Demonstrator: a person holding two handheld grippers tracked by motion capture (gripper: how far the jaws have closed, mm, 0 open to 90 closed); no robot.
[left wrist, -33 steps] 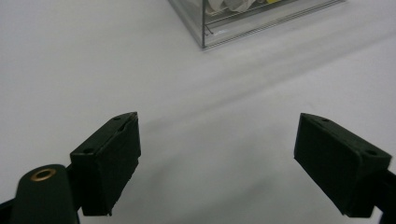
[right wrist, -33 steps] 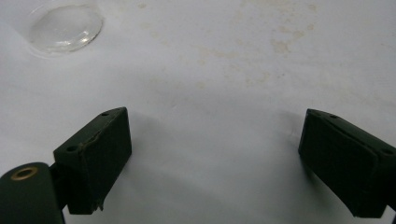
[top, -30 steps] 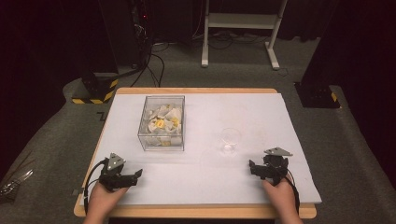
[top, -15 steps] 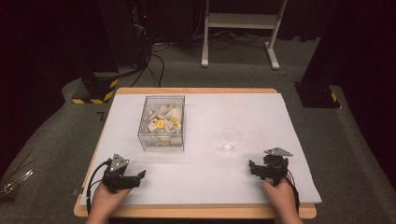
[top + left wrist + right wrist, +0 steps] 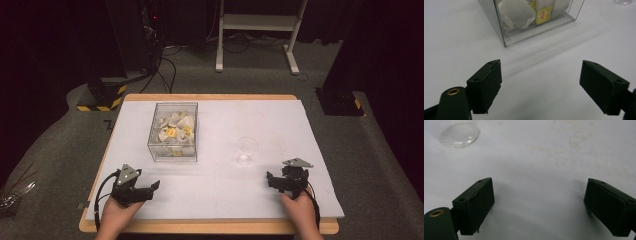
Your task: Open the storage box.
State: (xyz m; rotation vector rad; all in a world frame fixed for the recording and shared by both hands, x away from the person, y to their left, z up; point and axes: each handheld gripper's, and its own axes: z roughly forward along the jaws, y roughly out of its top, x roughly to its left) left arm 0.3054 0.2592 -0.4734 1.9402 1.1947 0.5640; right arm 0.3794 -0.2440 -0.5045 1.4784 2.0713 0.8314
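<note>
Clear square-sided plastic box (image 5: 173,131) of white and yellow paper-wrapped packets sits left of centre on the white sheet (image 5: 220,190) covering the wooden table (image 5: 210,228), its long axis running away from the person; open sheet lies on all sides of it. Small clear glass cup (image 5: 247,149) stands upright to its right, well apart. Left gripper (image 5: 148,189) and right gripper (image 5: 272,181) rest near the front edge, jaws wide, nothing between them. Dark room, grey carpet (image 5: 55,150) around.
</note>
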